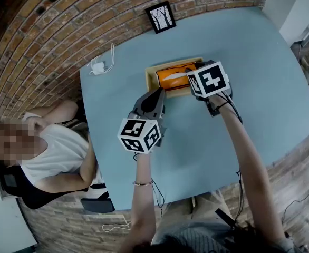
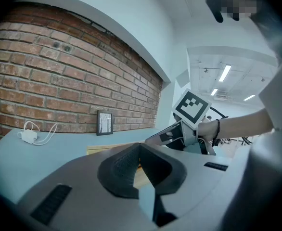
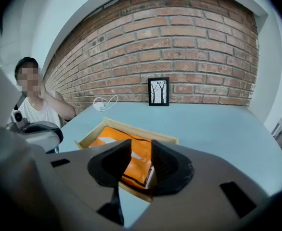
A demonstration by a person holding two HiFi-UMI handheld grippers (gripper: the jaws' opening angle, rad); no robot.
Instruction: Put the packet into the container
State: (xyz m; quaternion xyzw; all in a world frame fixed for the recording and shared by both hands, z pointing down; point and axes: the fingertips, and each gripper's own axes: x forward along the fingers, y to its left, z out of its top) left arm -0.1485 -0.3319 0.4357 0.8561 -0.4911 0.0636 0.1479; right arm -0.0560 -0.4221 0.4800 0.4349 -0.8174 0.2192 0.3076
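An orange packet (image 1: 175, 75) lies flat inside the shallow wooden container (image 1: 153, 81) near the middle of the blue table. In the right gripper view the packet (image 3: 113, 141) fills the tray, whose far rim (image 3: 136, 129) shows behind it. My right gripper (image 3: 142, 150) hovers just above the tray's near end, open, with nothing pressed between its pads. Its marker cube (image 1: 209, 79) hides the jaws in the head view. My left gripper (image 1: 155, 95) sits just in front of the tray's left corner. Its jaws (image 2: 140, 147) meet at the tips, shut and empty.
A small framed picture (image 1: 161, 17) leans against the brick wall at the table's far edge. A white charger with its cable (image 1: 98, 66) lies at the far left corner. A seated person (image 1: 44, 152) is close to the table's left side.
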